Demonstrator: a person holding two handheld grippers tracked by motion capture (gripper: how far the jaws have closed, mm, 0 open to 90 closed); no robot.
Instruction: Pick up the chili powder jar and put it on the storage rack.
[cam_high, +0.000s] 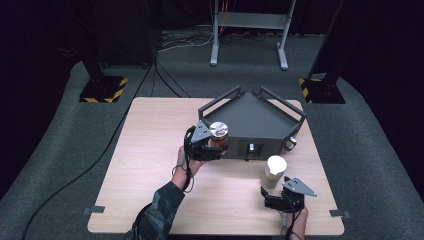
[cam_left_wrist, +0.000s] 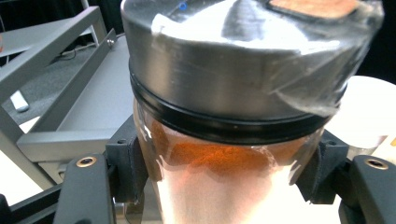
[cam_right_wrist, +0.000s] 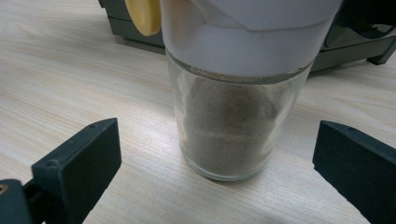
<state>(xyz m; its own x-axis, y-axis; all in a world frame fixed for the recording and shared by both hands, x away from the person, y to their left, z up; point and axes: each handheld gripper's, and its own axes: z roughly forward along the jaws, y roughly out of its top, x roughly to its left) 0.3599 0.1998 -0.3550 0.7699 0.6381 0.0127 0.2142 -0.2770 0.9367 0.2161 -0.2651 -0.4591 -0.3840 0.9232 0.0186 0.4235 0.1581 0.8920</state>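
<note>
orange spice jar (cam_left_wrist: 224, 154) shows film-wrapped lid

There are 2 glass spice jars: 1 with a metal lid (cam_high: 219, 131) holding orange-red powder, and 1 with a white cap (cam_high: 275, 170) holding grey-brown powder. 1 dark grey metal tray (cam_high: 260, 125) stands on 1 wooden table (cam_high: 150, 165). 2 handheld grippers are present, the left gripper (cam_high: 212, 147) and the right gripper (cam_high: 274, 195). On the floor behind are 2 black post bases with yellow stripes (cam_high: 104, 90) and 1 grey metal stand (cam_high: 248, 30).
</note>
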